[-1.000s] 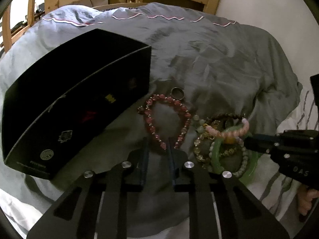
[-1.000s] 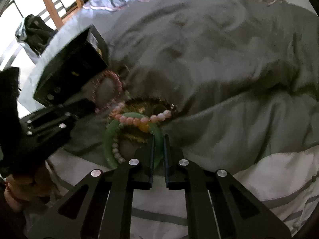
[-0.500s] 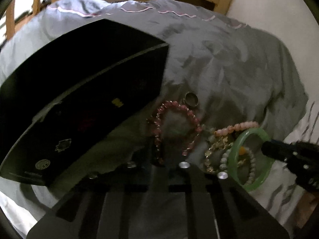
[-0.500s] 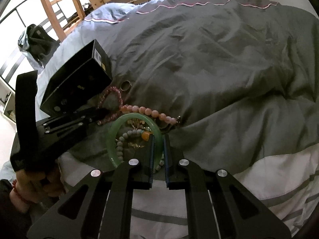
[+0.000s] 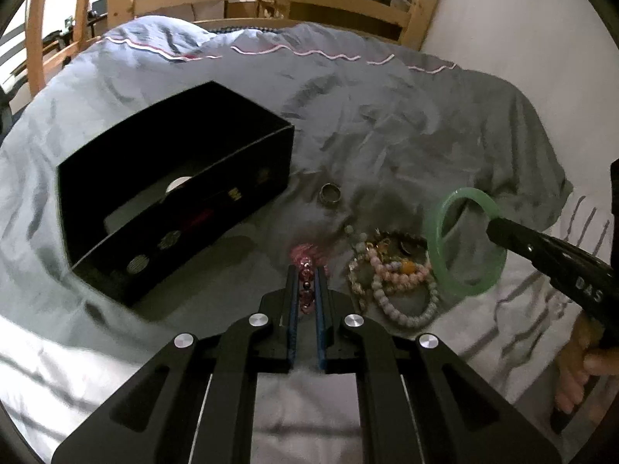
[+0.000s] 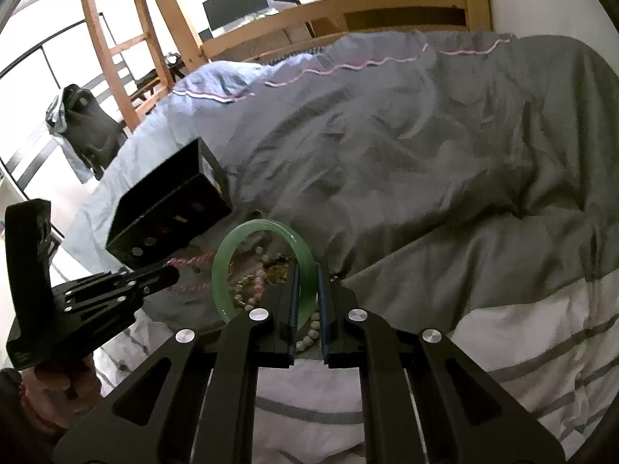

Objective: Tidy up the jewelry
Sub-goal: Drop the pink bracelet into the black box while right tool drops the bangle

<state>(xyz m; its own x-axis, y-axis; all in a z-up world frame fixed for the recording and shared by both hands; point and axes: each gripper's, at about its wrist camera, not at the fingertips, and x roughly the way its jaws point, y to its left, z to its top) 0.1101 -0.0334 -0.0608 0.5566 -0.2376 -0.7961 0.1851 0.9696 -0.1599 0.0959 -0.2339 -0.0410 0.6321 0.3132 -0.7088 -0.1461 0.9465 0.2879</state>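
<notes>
"DAS" printed on right gripper [image 5: 497, 232] body.

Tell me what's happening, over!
Left tongs shut on pink bracelet. Right tongs shut on green bangle, lifted. Black box open, nothing blocking.

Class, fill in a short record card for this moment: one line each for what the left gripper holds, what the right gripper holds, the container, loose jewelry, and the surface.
left gripper: jaws closed on the pink bead bracelet
right gripper: jaws closed on the green bangle, lifted off the bed
container: open black box, on the bed
loose jewelry: metal ring lying alone; pile of bead bracelets beside the pink one
surface: grey duvet
</notes>
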